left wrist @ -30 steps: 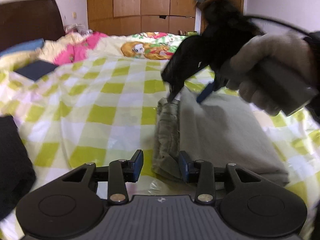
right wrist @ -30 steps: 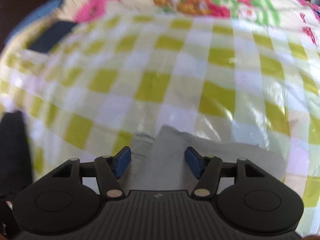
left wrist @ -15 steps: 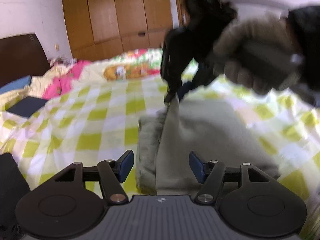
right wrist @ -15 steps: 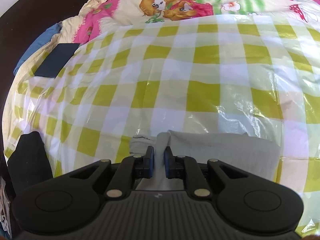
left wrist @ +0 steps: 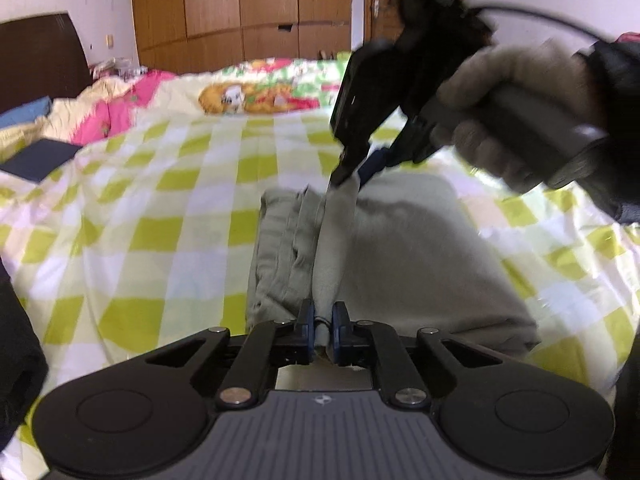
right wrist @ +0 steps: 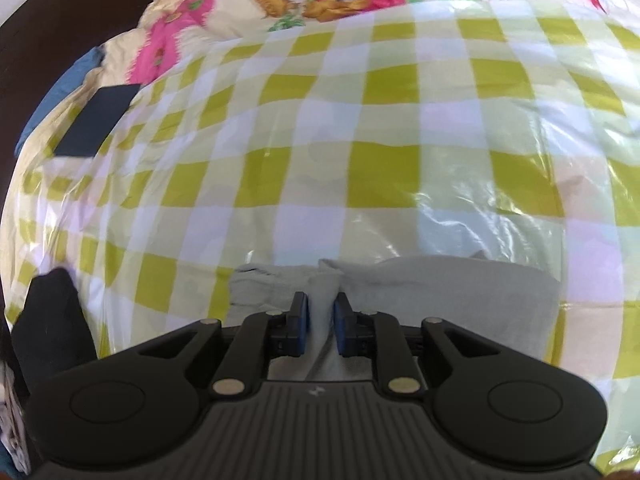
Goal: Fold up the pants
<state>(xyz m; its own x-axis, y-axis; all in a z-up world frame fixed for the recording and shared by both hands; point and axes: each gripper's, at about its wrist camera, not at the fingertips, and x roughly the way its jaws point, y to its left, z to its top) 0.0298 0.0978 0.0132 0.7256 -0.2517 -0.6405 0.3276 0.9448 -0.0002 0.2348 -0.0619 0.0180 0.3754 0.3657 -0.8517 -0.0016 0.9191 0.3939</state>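
Left wrist view: the pants [left wrist: 400, 252] lie on the bed's checked cover [left wrist: 160, 220], toward its near right part, already doubled into a thick grey-green bundle with stacked layers showing along the left edge. So the early folds look done; what seems left is one more fold across, and perhaps some smoothing. A ridge of cloth runs from the near edge of the bundle to its far edge, pulled up at both ends. The left gripper [left wrist: 323, 330] has just been closing — its blue pads now pinch the near end of that ridge, pressed together with only the cloth between them. At the far end the right gripper [left wrist: 349, 174], carried by a gloved hand [left wrist: 512, 120], nips the other end of the ridge with its tips drawn tight; motion blur softens the detail there. A dark garment [left wrist: 16, 344] sits at the left edge of the bed, and a dark flat item [left wrist: 38, 158] lies near the far left corner.

Right wrist view: the right gripper [right wrist: 321, 322] has pads nearly together with a fold of the pants [right wrist: 440, 296] caught between them — its jaws have just eased a touch wider, yet the cloth is gripped on both sides. The bundle lies at the near edge of the cover [right wrist: 360, 160], which stretches away beyond it, with nothing on it ahead of the gripper.
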